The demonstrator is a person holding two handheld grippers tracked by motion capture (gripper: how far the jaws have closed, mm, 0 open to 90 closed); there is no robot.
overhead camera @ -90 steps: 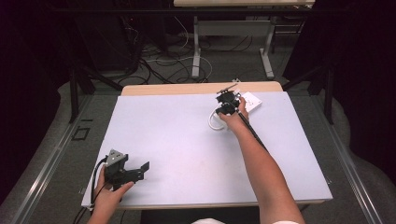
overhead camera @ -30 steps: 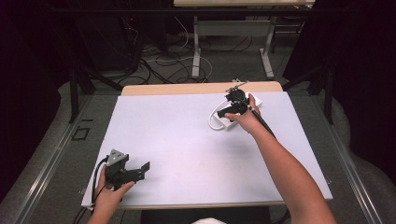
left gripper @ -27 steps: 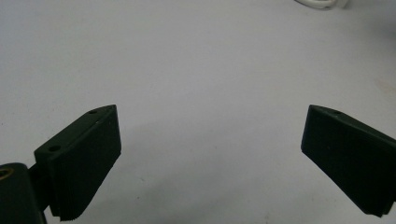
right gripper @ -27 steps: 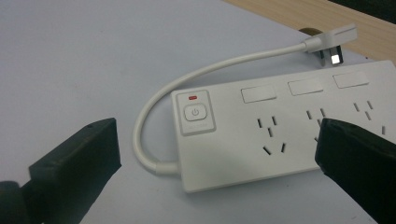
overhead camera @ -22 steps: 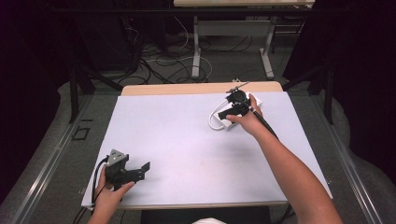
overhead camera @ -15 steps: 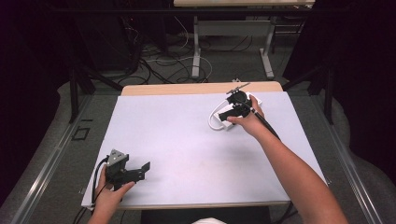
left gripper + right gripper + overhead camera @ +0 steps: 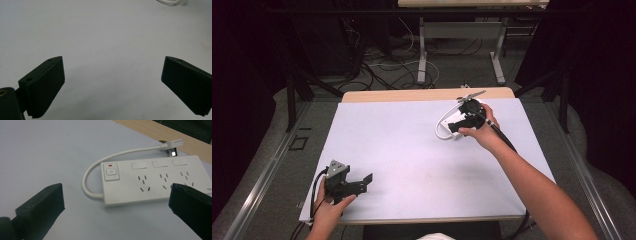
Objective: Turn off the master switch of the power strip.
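A white power strip (image 7: 152, 180) lies flat at the table's far right, with a power button (image 7: 111, 172), a small red light and three socket groups. Its short white cable (image 7: 87, 180) loops round to a plug (image 7: 172, 147) near the wooden back edge. My right gripper (image 7: 116, 195) hovers just in front of the strip, jaws wide open and holding nothing; in the high view that right gripper (image 7: 462, 121) sits over the power strip (image 7: 452, 120). My left gripper (image 7: 362, 182) rests at the front left, and the left gripper (image 7: 112, 62) is open over bare table.
The white table top (image 7: 412, 150) ends in a wooden strip (image 7: 412, 95) at the back. Beyond it, cables (image 7: 387, 65) lie on the floor around another table's legs. A bit of the white cable (image 7: 170, 2) shows far ahead of the left gripper.
The right hand and its gripper have drifted a little to the right and toward the person over the power strip. The left gripper has stayed put.
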